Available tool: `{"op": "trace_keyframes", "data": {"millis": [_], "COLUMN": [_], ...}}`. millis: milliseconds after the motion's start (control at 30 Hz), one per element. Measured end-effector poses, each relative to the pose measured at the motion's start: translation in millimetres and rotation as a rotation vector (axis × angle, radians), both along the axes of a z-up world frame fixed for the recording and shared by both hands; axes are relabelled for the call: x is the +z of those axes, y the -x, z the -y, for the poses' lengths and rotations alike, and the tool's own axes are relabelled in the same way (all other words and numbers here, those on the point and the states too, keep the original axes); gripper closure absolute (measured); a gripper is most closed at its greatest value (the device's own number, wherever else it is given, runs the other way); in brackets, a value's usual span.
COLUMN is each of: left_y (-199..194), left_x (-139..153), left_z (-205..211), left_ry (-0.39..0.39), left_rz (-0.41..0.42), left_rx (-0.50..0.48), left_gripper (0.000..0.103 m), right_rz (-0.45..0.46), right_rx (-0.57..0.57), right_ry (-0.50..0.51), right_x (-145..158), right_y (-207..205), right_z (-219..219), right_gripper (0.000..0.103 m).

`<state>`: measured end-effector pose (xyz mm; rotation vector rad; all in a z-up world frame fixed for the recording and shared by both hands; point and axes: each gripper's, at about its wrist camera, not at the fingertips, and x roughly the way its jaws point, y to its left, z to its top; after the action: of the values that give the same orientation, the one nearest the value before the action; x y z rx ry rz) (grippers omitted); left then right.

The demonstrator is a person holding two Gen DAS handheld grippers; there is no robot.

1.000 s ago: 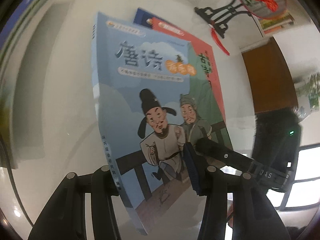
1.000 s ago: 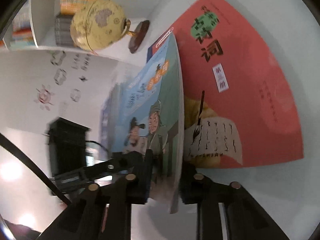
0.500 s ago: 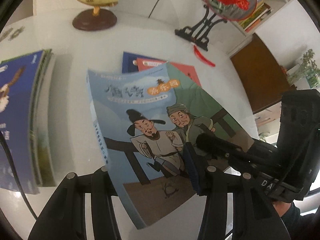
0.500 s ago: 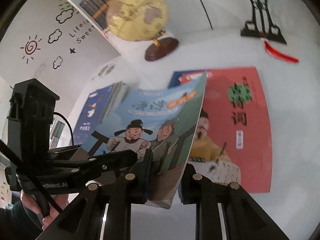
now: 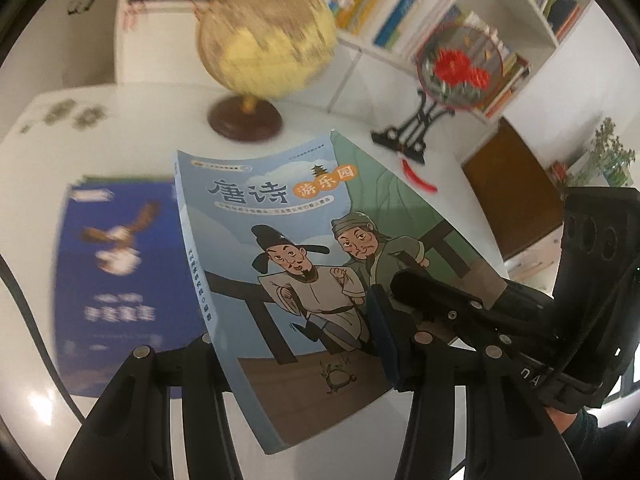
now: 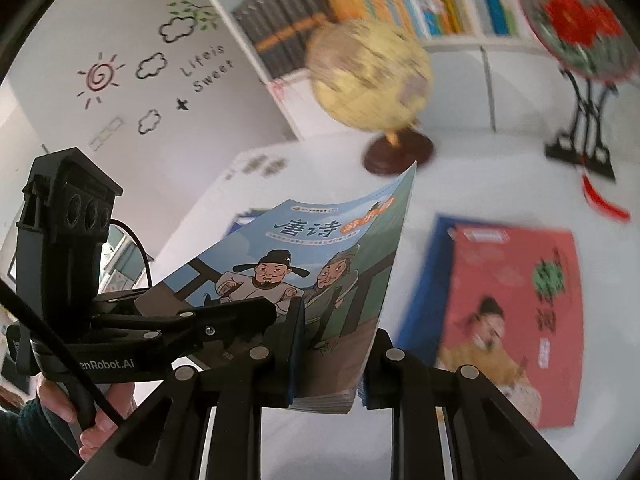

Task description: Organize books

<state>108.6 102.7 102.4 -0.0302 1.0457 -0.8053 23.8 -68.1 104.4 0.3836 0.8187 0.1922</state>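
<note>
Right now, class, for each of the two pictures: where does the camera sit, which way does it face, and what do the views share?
Left wrist: on the left gripper, facing down along its fingers at the light blue book; the right gripper enters beside it.
Right wrist: on the right gripper, shut on that book; a hand carries the left gripper.
Shared: the book, the globe, the white table.
</note>
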Motion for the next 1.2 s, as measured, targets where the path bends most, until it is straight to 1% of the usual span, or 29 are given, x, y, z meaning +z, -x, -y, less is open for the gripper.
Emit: {"op": "trace_keyframes", "data": {"millis": [100, 200, 367, 500, 633, 800, 1000, 1100, 1200], "left_y": [-9, -20, -35, -49, -59, -71, -71, -75, -77], "left_x": [10, 11, -1, -21, -35, -51, -64, -69, -76], "left_z": [-25, -53, -84, -100, -103, -106, -112, -118, -128], "left_ry": [-0.002, -0.014, -0.042, -0.053, -0.059, -0.048, -0.065, -0.088, -0.127], "left_rz": [0.031, 0.043, 0.033, 0.007, 0.006, -0.028, -0.057, -0.070, -0.072], "left_rx": [0.023, 0.048, 0.063, 0.050, 0.037, 0.017, 0.003, 0.018, 0.059], "left_gripper": [0.057, 0.057, 0.057, 0.057, 0.057, 0.056, 0.055, 0.055, 0.055], "right_rz": [0.044, 0.065, 0.059, 0.031, 0.008, -0.007, -0.044, -0.059, -0.080], "right_rx": [0.021, 0.036, 0.052, 0.049, 0.022, -0.021, -0.053, -0.063, -0.077], "right_ry": [0.001, -0.011, -0.025, -0.015, -0.012, 0.005, -0.005, -0.012, -0.026], "right_x": [16, 21, 13, -1, -16, -27, -43, -48, -54], "right_y": [-15, -31, -53, -68, -76, -80, -84, -85, -85], "right_z": [-27, -54, -92, -118, -130, -136, -138, -137, -135], "right_gripper": [0.082, 0.082, 0.082, 0.082, 0.082, 0.082, 0.081, 0.081, 0.081]}}
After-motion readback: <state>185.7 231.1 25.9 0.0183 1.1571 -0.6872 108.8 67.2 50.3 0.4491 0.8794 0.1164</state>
